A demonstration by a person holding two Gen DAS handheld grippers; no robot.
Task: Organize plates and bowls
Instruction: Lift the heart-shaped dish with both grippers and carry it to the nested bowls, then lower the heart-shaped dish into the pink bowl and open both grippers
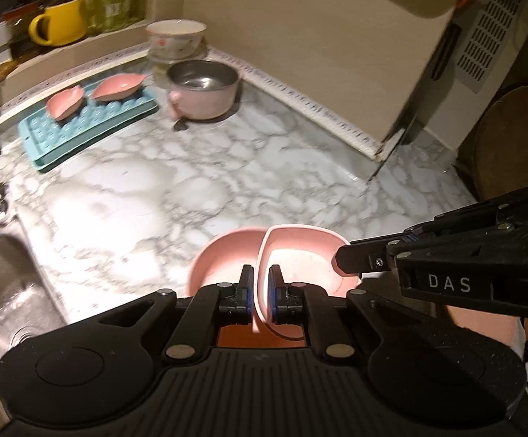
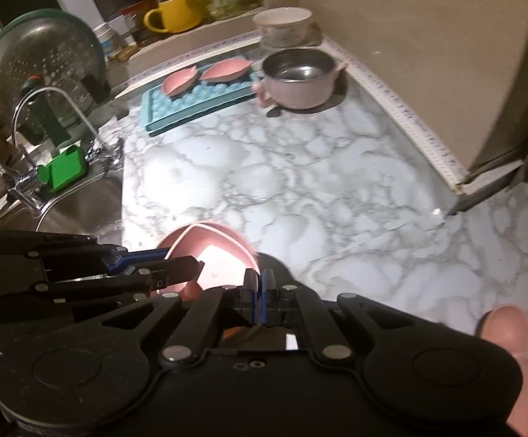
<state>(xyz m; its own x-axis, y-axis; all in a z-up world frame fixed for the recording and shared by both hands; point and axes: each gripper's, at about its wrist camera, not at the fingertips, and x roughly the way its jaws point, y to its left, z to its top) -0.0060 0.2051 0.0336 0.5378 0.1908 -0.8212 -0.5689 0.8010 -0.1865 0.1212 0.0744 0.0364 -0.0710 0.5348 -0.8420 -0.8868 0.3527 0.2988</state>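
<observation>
Above the near edge of the white marble-patterned bench (image 1: 198, 182), the pink plastic bowl (image 1: 300, 255) is held, opening upward; its long axis cannot be told. Its rim is clamped by the left gripper (image 1: 260, 287) and by the right gripper (image 2: 260, 287).

open marble counter (image 2: 282, 182), tray (image 2: 176, 116) beyond

The only readable lettering is "DAS", in pale capitals on the black body of the right hand-held gripper (image 1: 344, 263), at the right edge of the left wrist view. A strip of trim (image 1: 322, 109) along the wall at the back of the tabletop (image 1: 191, 167) carries small repeated marks, too blurred to read. Labels on the green bottle (image 1: 114, 0) in the upper left are also illegible.
</observation>
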